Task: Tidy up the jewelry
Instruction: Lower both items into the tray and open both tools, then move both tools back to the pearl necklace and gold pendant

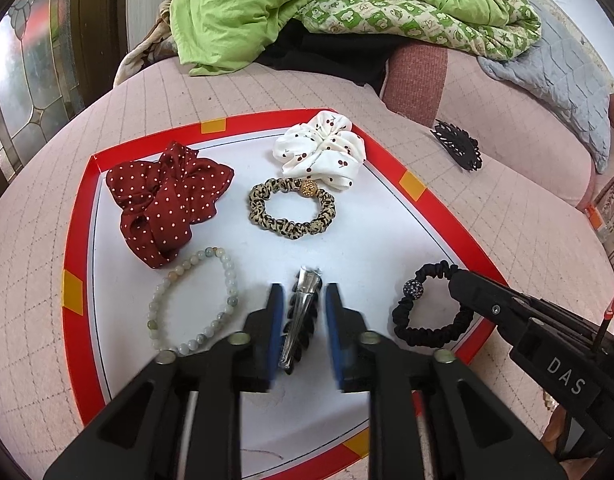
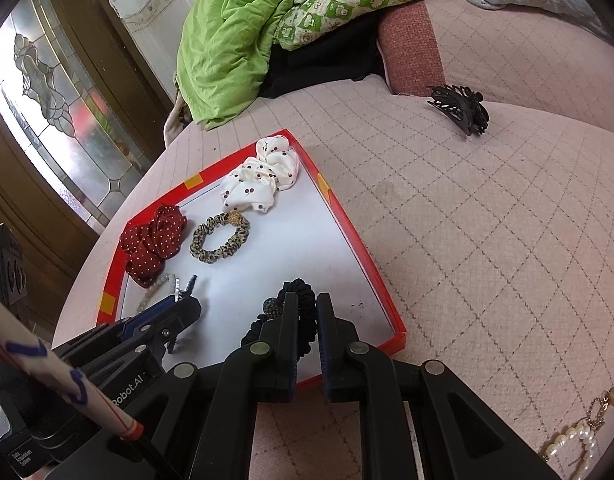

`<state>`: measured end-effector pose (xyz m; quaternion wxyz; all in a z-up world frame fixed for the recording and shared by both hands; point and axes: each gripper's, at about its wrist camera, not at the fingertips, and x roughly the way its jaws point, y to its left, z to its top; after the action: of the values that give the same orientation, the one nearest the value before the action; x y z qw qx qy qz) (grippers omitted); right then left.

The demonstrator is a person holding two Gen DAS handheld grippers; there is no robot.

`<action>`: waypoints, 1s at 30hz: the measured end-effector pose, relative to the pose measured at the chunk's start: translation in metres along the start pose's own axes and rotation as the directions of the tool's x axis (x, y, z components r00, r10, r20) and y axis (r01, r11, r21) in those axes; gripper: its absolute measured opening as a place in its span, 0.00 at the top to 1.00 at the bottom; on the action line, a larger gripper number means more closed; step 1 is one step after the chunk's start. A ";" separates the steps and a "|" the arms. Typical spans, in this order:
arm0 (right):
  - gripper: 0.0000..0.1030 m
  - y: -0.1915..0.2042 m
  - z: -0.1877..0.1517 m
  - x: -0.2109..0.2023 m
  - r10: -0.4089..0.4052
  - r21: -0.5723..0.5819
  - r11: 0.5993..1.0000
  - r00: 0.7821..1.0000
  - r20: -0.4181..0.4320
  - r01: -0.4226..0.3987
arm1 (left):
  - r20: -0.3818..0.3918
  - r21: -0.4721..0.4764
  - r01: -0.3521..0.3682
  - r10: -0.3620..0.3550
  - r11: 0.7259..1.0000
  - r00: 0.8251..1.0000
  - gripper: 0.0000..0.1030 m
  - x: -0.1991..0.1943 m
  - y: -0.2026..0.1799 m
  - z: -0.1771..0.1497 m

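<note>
A white tray with a red rim (image 1: 79, 264) lies on the pink quilted bed. On it are a red polka-dot scrunchie (image 1: 163, 200), a white cherry-print scrunchie (image 1: 323, 152), a leopard hair tie (image 1: 291, 208) and a pale bead bracelet (image 1: 195, 304). A black-toothed hair clip (image 1: 301, 312) rests on the tray between the fingers of my left gripper (image 1: 303, 300), which is open, its blue pads clear of the clip. My right gripper (image 2: 307, 312) is shut on the black hair tie (image 2: 297, 288) with a sparkly bead, at the tray's near right corner.
A black claw clip (image 2: 461, 108) lies on the bed beyond the tray to the right. A pearl necklace (image 2: 579, 436) sits at the near right edge. A green quilt (image 1: 307, 8) is heaped at the back, and a glass-paned door (image 2: 47, 92) stands at left.
</note>
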<state>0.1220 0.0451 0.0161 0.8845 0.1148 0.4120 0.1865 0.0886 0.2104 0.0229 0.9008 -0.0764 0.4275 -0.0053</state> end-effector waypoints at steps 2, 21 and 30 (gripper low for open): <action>0.89 0.000 0.000 -0.001 0.000 -0.001 1.000 1.000 0.001 0.000 | 0.009 -0.003 -0.002 0.002 1.000 1.000 0.65 -0.001 0.001 0.000; 0.88 0.002 0.009 -0.033 0.035 0.012 0.999 0.998 0.057 -0.035 | 0.082 -0.018 0.041 -0.039 0.999 0.996 0.64 -0.021 -0.010 0.007; 0.88 -0.016 0.012 -0.055 0.020 0.063 0.998 0.997 0.076 -0.025 | 0.103 0.035 0.088 -0.091 0.996 0.991 0.63 -0.031 -0.038 0.007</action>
<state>0.1024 0.0067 0.0556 0.8931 0.1547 0.3827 0.1788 0.0764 0.1757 0.0569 0.9217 -0.0820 0.3760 -0.0481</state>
